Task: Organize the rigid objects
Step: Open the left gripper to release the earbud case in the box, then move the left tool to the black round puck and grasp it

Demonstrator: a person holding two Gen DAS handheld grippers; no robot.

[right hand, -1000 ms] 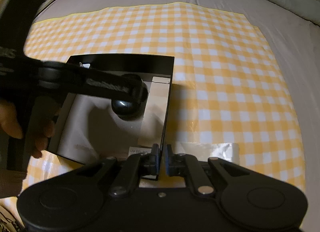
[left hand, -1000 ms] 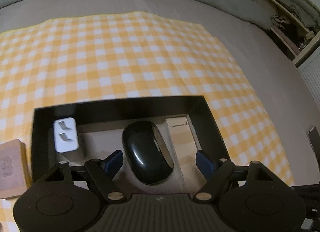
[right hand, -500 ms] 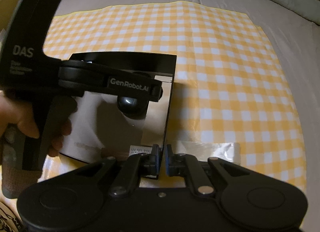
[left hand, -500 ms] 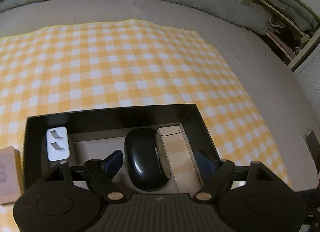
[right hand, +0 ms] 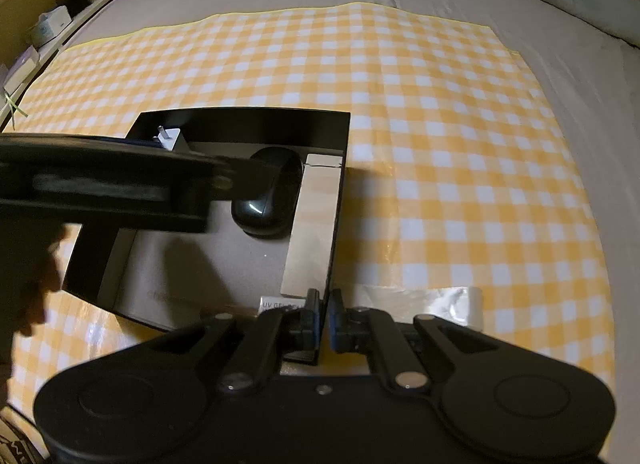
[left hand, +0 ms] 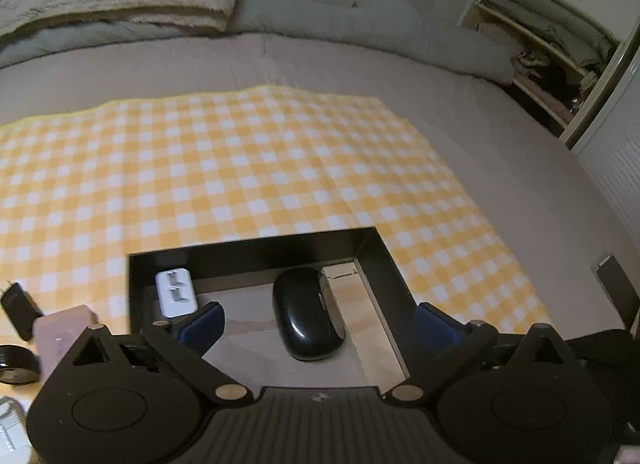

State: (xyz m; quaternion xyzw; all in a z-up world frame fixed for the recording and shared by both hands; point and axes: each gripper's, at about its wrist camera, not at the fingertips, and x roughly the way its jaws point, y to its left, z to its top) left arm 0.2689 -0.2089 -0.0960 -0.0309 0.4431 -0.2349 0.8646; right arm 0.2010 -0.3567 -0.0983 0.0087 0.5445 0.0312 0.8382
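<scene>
A: Left gripper: jaws opening, spread wide, nothing pressed. The black mouse lies in the black box, beside a white charger.

B: Right wrist view only: right gripper is clenched on the box's near wall; a hand shows at left.

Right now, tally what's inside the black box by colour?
Black: 1, the mouse
White: 1, the charger plug
Tan: 1, the flat card along the right wall
Total: 3 in the black box
</scene>
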